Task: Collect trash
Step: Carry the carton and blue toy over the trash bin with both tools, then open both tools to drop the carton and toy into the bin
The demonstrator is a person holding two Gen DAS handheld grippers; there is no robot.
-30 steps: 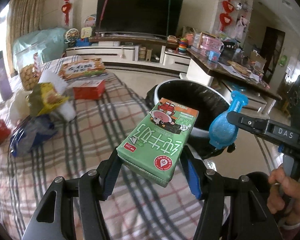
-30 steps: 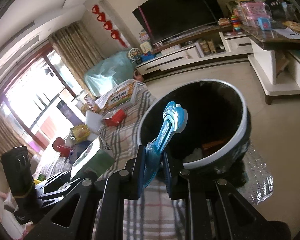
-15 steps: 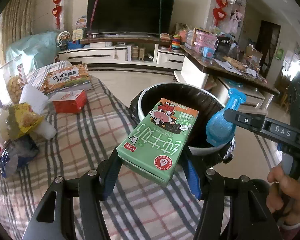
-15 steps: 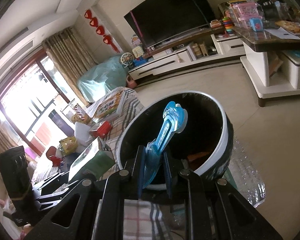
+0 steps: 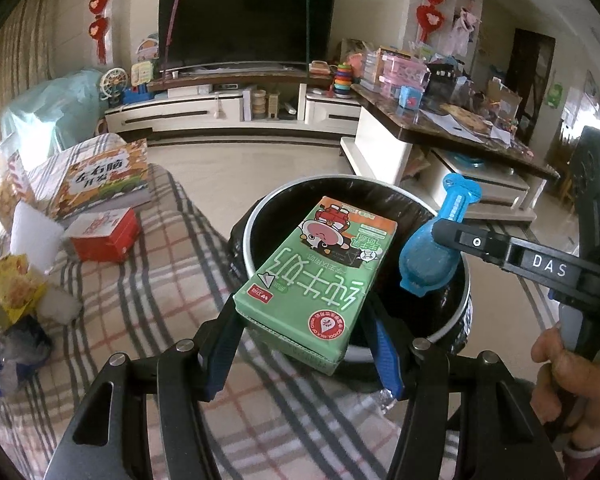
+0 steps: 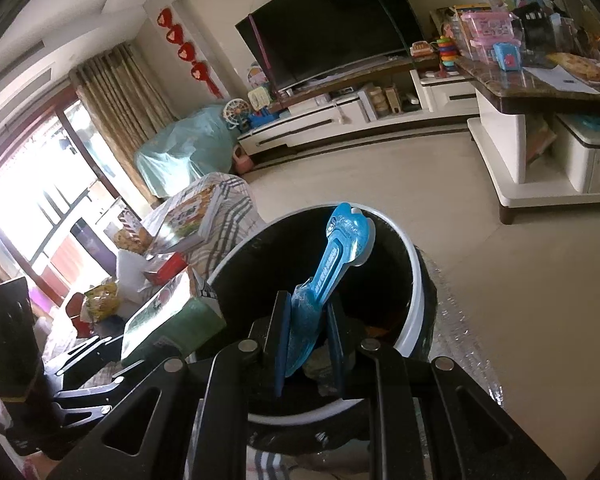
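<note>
A left gripper [image 5: 304, 344] is clamping a green milk carton [image 5: 320, 276] by its sides, jaws spread about halfway, and holding it tilted over the near rim of a black-lined trash bin [image 5: 260, 216]. Beside it, a right gripper [image 6: 310, 344], nearly closed, is pinching a flat blue plastic package [image 6: 332, 264] above the same bin's opening. A person's hand [image 5: 572, 376] is gripping the right tool's handle. Behind them, a red box [image 5: 104, 234], a yellow wrapper [image 5: 10, 296] and other litter are lying on the plaid-covered bench [image 5: 140, 320].
</note>
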